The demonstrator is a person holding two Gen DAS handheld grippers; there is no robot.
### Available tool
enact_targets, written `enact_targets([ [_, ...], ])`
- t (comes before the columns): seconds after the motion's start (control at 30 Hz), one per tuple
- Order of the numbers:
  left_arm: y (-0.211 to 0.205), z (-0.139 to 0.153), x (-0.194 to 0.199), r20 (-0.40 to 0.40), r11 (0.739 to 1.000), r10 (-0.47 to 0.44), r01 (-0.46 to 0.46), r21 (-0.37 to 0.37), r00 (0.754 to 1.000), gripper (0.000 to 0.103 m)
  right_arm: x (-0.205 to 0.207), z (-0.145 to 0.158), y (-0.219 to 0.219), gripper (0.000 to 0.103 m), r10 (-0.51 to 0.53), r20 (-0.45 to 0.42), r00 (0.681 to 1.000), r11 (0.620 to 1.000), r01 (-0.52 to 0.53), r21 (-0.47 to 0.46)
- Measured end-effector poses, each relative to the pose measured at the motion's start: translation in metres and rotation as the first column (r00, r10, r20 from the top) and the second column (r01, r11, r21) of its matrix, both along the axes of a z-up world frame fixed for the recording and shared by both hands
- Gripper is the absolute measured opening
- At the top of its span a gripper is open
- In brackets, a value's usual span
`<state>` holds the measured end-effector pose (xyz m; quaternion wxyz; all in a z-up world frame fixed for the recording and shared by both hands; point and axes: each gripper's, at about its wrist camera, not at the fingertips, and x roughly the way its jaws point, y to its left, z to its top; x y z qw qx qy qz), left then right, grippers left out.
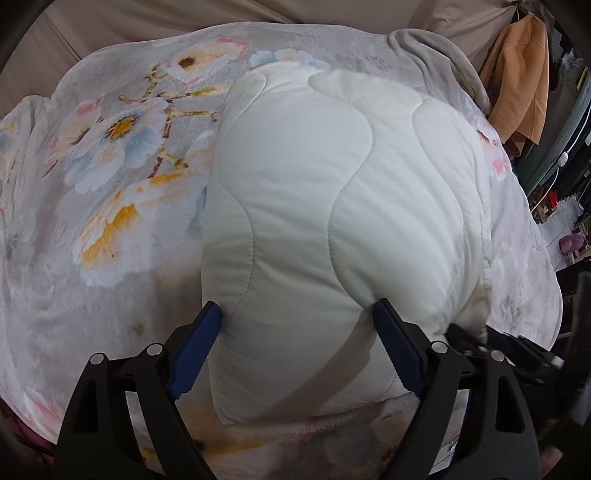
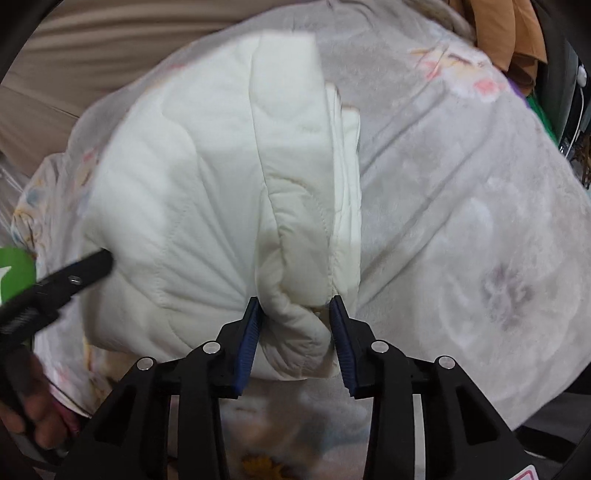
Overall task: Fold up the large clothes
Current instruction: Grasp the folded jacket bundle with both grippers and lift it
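Note:
A white quilted garment point(image 1: 332, 206) lies folded into a thick bundle on a floral blanket point(image 1: 110, 155). My left gripper point(image 1: 297, 314) is open, its blue fingers point(image 1: 199, 343) straddling the near end of the bundle. In the right wrist view the same bundle point(image 2: 207, 184) shows its layered right edge. My right gripper point(image 2: 297, 306) is shut on the bunched near right corner of the garment, which fills the gap between the pads point(image 2: 251, 332). The left gripper shows at the left of that view point(image 2: 74, 277), and the right gripper at the lower right of the left wrist view point(image 1: 517, 350).
The floral blanket point(image 2: 461, 221) covers the whole bed. A grey blanket fold point(image 1: 436, 51) lies at the far right corner. An orange cloth point(image 1: 524, 74) hangs beyond the bed's right side, with room clutter point(image 1: 569, 221) past it. A beige wall or headboard point(image 1: 110, 22) is behind.

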<state>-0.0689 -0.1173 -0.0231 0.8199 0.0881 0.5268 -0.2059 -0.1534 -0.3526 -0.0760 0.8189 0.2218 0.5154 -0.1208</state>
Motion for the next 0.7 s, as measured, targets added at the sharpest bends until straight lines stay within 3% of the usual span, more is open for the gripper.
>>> enact_targets([
  [0.17, 0.0, 0.001, 0.003, 0.007, 1.0, 0.018, -0.018, 0.001, 1.0, 0.083, 0.005, 0.009, -0.006, 0.046, 0.025, 0.003, 1.0, 1.0, -0.025, 0.0],
  [0.23, 0.005, 0.005, 0.008, -0.011, 0.998, 0.037, -0.038, -0.046, 0.999, 0.085, -0.002, 0.021, -0.016, 0.053, 0.001, 0.034, 0.999, 1.0, -0.002, 0.025],
  [0.3, 0.016, 0.01, 0.017, -0.042, 0.989, 0.078, -0.083, -0.119, 0.996, 0.089, -0.012, 0.033, -0.03, 0.07, -0.056, 0.095, 0.994, 0.996, 0.05, 0.069],
  [0.37, 0.029, 0.012, 0.027, -0.083, 0.974, 0.123, -0.137, -0.181, 0.989, 0.091, -0.014, 0.035, -0.042, 0.078, -0.085, 0.125, 0.989, 0.992, 0.071, 0.107],
  [0.5, 0.05, -0.004, 0.054, -0.215, 0.924, 0.202, -0.259, -0.28, 0.955, 0.092, 0.006, 0.015, -0.058, 0.086, -0.089, 0.098, 0.991, 0.969, 0.064, 0.237],
  [0.6, 0.048, -0.022, 0.064, -0.264, 0.919, 0.194, -0.27, -0.287, 0.945, 0.095, 0.02, -0.01, -0.062, 0.089, -0.087, 0.075, 0.993, 0.93, 0.054, 0.364],
  [0.7, 0.038, -0.035, 0.064, -0.261, 0.924, 0.175, -0.25, -0.29, 0.949, 0.098, 0.026, -0.023, -0.062, 0.098, -0.1, 0.068, 0.993, 0.903, 0.062, 0.425],
])
